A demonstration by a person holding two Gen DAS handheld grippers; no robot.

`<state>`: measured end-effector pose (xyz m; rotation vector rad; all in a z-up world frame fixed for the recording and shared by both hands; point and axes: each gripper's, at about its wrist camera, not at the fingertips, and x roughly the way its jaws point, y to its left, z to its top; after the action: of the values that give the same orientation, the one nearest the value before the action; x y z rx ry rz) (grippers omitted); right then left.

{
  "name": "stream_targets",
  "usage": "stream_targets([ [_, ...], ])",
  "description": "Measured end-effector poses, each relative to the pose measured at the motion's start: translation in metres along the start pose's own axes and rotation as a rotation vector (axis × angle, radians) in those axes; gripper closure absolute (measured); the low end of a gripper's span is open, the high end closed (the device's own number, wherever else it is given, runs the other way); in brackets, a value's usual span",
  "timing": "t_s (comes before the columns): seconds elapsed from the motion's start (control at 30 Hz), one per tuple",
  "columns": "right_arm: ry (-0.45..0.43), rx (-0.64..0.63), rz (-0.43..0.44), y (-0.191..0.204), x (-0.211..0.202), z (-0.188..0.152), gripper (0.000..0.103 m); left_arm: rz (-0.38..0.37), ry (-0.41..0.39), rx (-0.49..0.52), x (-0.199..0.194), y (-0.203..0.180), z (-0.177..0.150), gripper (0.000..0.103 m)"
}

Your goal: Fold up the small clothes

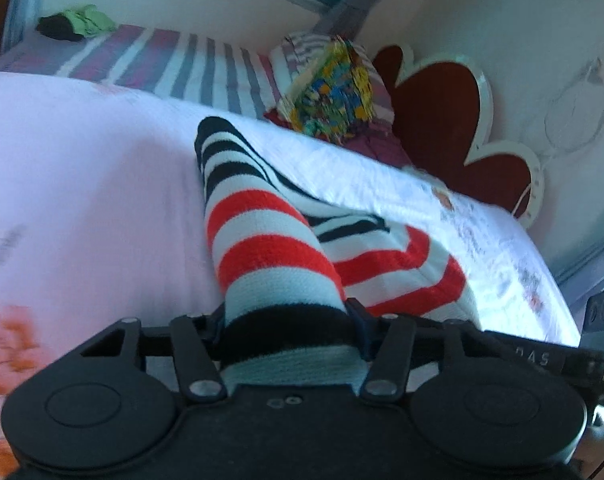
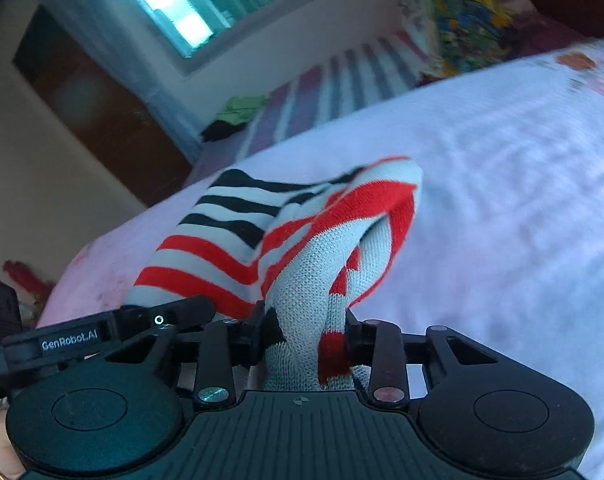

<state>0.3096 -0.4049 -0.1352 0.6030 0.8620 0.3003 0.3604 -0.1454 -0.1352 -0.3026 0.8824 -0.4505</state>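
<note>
Left hand-held gripper [image 1: 287, 334]: its jaws are pressed on a dark band of the striped garment [image 1: 269, 248], a small knitted piece with red, white and black stripes; the cloth is pinched between them.
Right hand-held gripper [image 2: 306, 336]: it also pinches the same garment, on a white and red part that is bunched into a thick twist between the jaws.
Garment place: it is partly lifted above the bed [image 1: 81, 184], which has a pale pink-white cover; its far end hangs or rests toward the middle of the bed, I cannot tell which.
Other things: a colourful pillow [image 1: 334, 92] lies near the far edge of the bed, and green and dark clothes [image 1: 77, 24] lie at the far corner.
Step in hand: I judge the piece is being held up by two points, to spread or to fold it.
Next move: probably to bring both grips down together on the bed so one half lies evenly on the other, without twisting.
</note>
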Motion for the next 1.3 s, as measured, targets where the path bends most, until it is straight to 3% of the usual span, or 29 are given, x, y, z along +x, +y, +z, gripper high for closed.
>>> stream_targets([
  [0.2,0.001,-0.055,0.108,0.091,0.028,-0.015,0.069,0.074,-0.073,-0.001,-0.074,0.048,0.005,0.049],
  [0.37,0.012,-0.087,0.179,0.179,0.07,-0.043,0.069,0.144,-0.13,-0.02,-0.14,0.119,0.01,0.049],
  [0.57,0.01,-0.112,0.191,0.284,0.137,-0.08,0.069,0.183,-0.157,-0.038,-0.191,0.217,0.023,0.049],
  [0.7,-0.005,-0.118,0.175,0.337,0.187,-0.101,0.069,0.189,-0.17,-0.051,-0.204,0.273,0.033,0.049],
  [0.9,-0.003,-0.082,0.152,0.366,0.257,-0.113,0.068,0.207,-0.176,-0.024,-0.2,0.337,0.042,0.049],
  [1.0,0.027,-0.066,0.102,0.361,0.278,-0.119,0.068,0.215,-0.148,-0.073,-0.185,0.369,0.029,0.039],
  [1.07,0.043,-0.036,0.102,0.351,0.282,-0.116,0.065,0.201,-0.178,-0.066,-0.186,0.373,0.021,0.036],
  [1.17,0.056,-0.052,0.09,0.346,0.279,-0.11,0.064,0.241,-0.183,-0.02,-0.187,0.36,0.024,0.036],
  [1.3,0.057,-0.047,0.069,0.352,0.274,-0.1,0.064,0.268,-0.193,-0.055,-0.209,0.356,0.027,0.04],
])
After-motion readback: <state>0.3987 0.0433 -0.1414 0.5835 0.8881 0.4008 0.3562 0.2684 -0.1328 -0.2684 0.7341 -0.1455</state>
